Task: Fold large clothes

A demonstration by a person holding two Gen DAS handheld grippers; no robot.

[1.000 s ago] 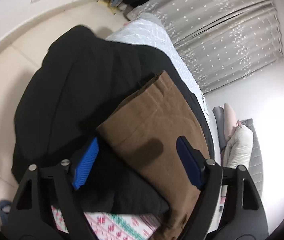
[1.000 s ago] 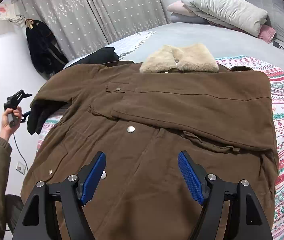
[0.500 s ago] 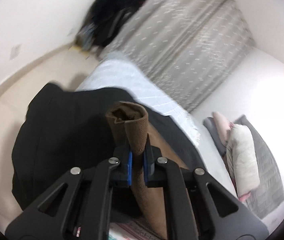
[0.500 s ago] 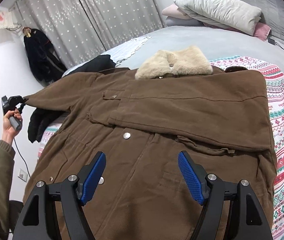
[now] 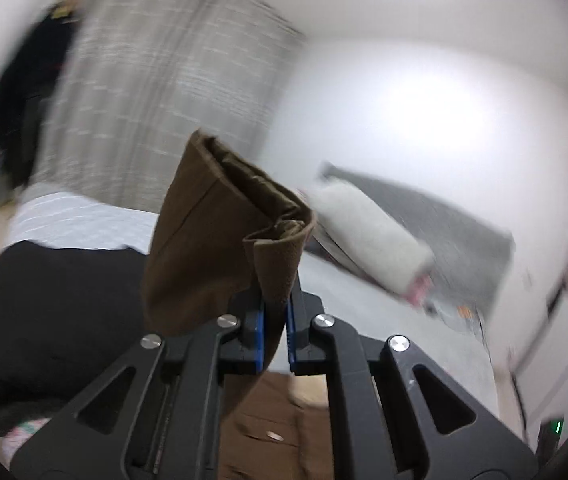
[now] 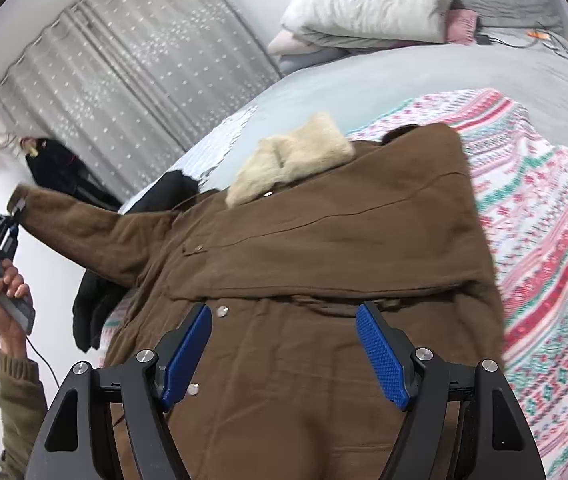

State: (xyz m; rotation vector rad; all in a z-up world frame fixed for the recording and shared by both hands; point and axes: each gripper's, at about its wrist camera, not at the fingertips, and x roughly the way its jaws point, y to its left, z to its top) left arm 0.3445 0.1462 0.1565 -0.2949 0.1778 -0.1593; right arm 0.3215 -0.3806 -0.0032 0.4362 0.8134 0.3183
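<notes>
Left wrist view: the left gripper [image 5: 275, 330] has its fingers clenched on the cuff end of the sleeve [image 5: 224, 240] of the brown coat [image 6: 324, 280], and only a narrow strip of cloth sits between the blue pads; the rest of the cuff stands up ahead of the fingers, folded on itself. The picture is blurred, so how deep the cloth reaches into the pads is hard to tell. In the right wrist view the same sleeve [image 6: 96, 232] is held out to the left of the coat's body, raised off the bed [image 6: 364, 80], while the coat lies spread front-up on the patterned blanket [image 6: 544, 240] with its fur collar [image 6: 296, 156] far ahead of the right fingers.

The right gripper [image 6: 284, 352] is released, its fingers wide apart above the lower front of the coat and holding nothing.

The main risk, as I judge it, is the cuff slipping out: the bite looks shallow, the fabric is thick and heavy, and a quick swing across the body could pull it free, dropping the sleeve in a heap. With nothing pinning the body, a hard pull could also drag the whole coat toward the left edge, where a black garment [image 6: 92, 304] already hangs beside the bed. A crooked sleeve lay would leave a lumpy fold, and the loose panel folded ahead of the right fingers could shift.
</notes>
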